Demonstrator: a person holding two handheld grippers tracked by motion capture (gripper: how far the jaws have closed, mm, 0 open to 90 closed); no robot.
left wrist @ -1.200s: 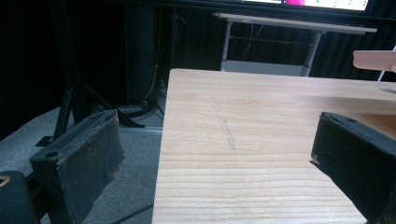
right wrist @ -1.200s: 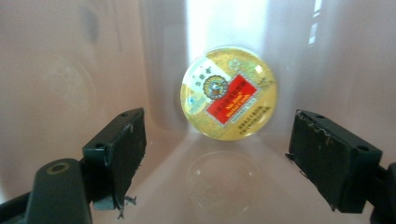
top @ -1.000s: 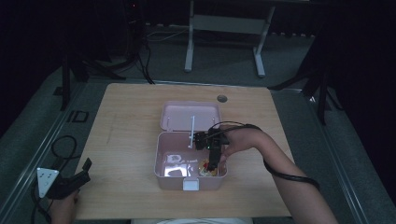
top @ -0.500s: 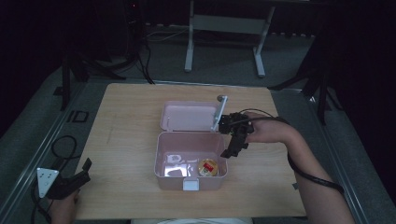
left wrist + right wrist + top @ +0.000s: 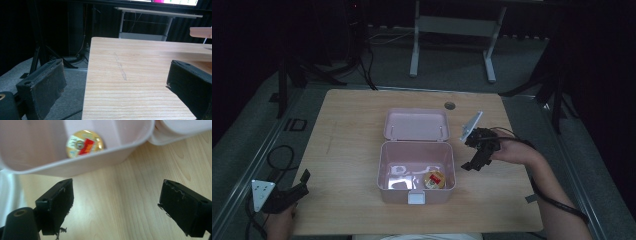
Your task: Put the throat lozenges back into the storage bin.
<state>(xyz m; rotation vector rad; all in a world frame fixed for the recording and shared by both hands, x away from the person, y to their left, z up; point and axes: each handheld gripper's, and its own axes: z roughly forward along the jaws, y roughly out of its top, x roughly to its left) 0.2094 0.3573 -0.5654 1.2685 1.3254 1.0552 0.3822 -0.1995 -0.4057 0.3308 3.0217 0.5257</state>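
Parked at the near left corner of the worktop [image 5: 352,125] with jaws apart and empty, left tool [image 5: 287,196]; hovering beside the pink box [image 5: 416,175], jaws apart, right tool [image 5: 117,207], probably just clear of it; inside, a round gold-and-red tin [image 5: 84,144], lid [image 5: 417,125] laid back.

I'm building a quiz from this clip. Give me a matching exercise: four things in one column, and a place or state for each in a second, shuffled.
Things
1. pink box
2. round tin
3. left gripper
4. right gripper

Places or states
A. open over bare wood, just right of the box
B. lid swung back, flat on the table
C. near the table's front left corner, jaws apart
D. lying inside the box, toward its front right

Pairs: 1-B, 2-D, 3-C, 4-A
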